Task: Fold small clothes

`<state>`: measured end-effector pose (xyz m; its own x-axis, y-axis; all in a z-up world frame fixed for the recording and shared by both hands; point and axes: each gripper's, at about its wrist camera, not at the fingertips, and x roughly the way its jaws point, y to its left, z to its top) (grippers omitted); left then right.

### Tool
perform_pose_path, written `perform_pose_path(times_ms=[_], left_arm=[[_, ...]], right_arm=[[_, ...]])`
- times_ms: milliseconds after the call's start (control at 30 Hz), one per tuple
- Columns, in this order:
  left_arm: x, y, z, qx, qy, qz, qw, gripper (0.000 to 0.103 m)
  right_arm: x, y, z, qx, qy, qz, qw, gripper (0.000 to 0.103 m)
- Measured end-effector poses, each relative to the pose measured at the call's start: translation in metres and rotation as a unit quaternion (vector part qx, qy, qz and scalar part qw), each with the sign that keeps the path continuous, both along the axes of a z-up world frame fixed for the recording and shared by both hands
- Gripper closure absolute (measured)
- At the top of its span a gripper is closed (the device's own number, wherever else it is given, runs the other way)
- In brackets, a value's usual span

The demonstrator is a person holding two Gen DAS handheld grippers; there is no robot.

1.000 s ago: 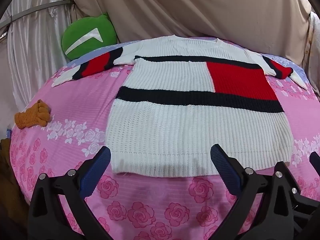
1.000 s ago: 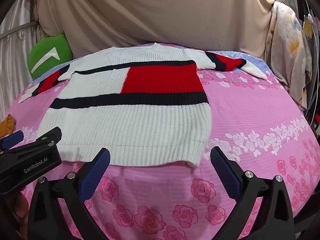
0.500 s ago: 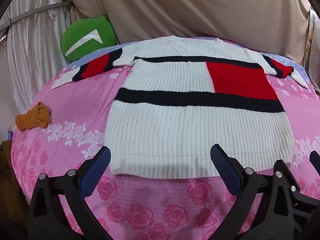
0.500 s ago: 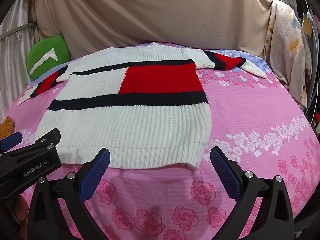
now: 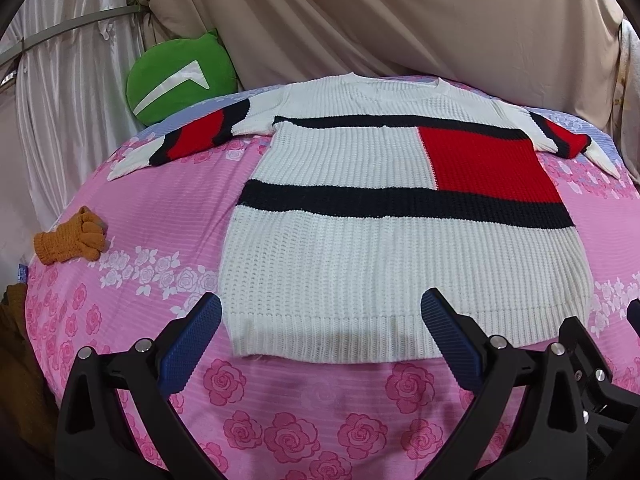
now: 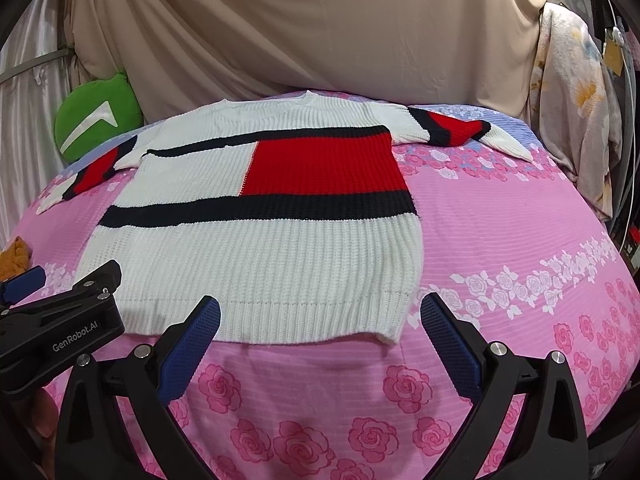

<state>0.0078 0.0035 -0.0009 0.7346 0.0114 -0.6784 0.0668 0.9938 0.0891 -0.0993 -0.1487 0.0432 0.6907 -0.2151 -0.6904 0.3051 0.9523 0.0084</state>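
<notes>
A white knit sweater (image 5: 380, 264) with black stripes and a red block lies flat, face up, on the pink rose bedspread (image 5: 160, 216), both sleeves spread out to the sides. It also shows in the right wrist view (image 6: 260, 256). My left gripper (image 5: 320, 336) is open and empty, just in front of the hem's left corner. My right gripper (image 6: 320, 336) is open and empty, just in front of the hem's right corner. The left gripper's body (image 6: 60, 332) shows at the left edge of the right wrist view.
A green round cushion (image 5: 180, 76) leans at the back left. An orange knit glove (image 5: 72, 240) lies near the bed's left edge. Beige drapes (image 6: 320, 32) hang behind the bed. A floral cloth (image 6: 576, 120) hangs at the right.
Both grippers have eased slightly towards the sweater's hem. The sweater has not moved and both stay open.
</notes>
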Motion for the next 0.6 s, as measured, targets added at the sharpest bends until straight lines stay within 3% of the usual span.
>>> perform_pose_path(times_ms=[600], left_arm=[[0.0001, 0.0004, 0.003, 0.003, -0.001, 0.001, 1.0, 0.005]], right_arm=[[0.0009, 0.0011, 0.0039, -0.001, -0.003, 0.001, 1.0, 0.005]])
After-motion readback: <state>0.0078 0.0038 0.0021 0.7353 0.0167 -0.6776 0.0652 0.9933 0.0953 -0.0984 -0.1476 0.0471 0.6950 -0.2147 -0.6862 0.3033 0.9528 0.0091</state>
